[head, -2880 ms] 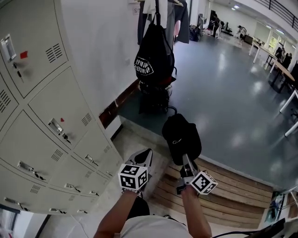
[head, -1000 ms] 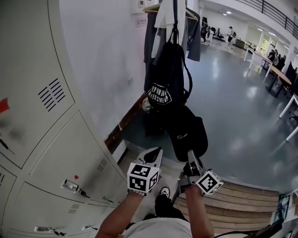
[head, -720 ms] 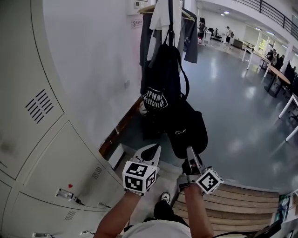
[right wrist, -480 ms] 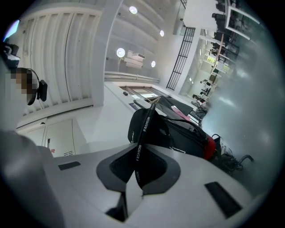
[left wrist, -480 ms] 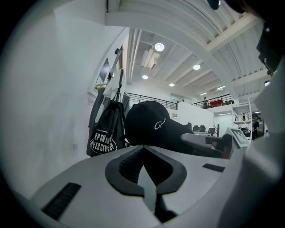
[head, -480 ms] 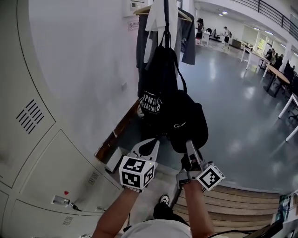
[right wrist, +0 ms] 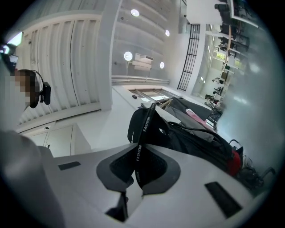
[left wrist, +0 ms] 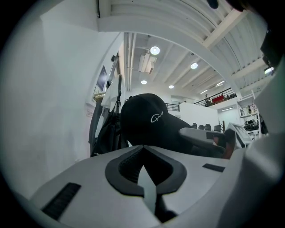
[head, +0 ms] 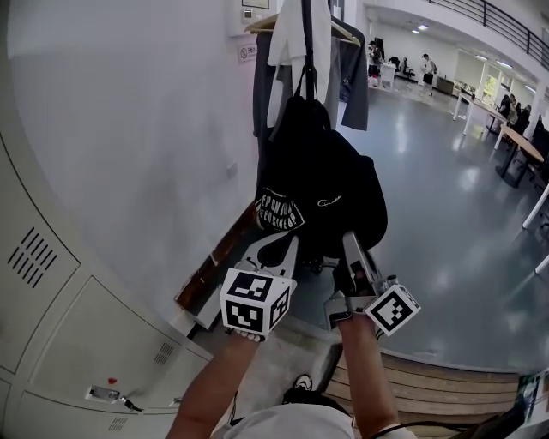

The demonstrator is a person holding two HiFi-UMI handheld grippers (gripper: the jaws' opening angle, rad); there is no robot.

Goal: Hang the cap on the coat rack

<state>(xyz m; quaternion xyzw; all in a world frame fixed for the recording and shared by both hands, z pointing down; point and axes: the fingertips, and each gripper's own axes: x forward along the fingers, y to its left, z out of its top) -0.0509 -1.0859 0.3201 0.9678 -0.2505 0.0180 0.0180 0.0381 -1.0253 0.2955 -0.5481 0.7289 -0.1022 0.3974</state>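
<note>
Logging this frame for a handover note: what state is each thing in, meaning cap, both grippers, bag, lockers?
cap: held by its strap, not yet on the coat rack
right gripper: shut on the cap's strap
left gripper: shut, empty
black bag: hanging on the coat rack
locker doors: shut

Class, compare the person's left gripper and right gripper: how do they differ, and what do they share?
The right gripper is clamped on the strap of the cap, holding it up; the left gripper grips nothing. The left gripper is nearer the wall, the right gripper nearer the open floor. Both have jaws together.
</note>
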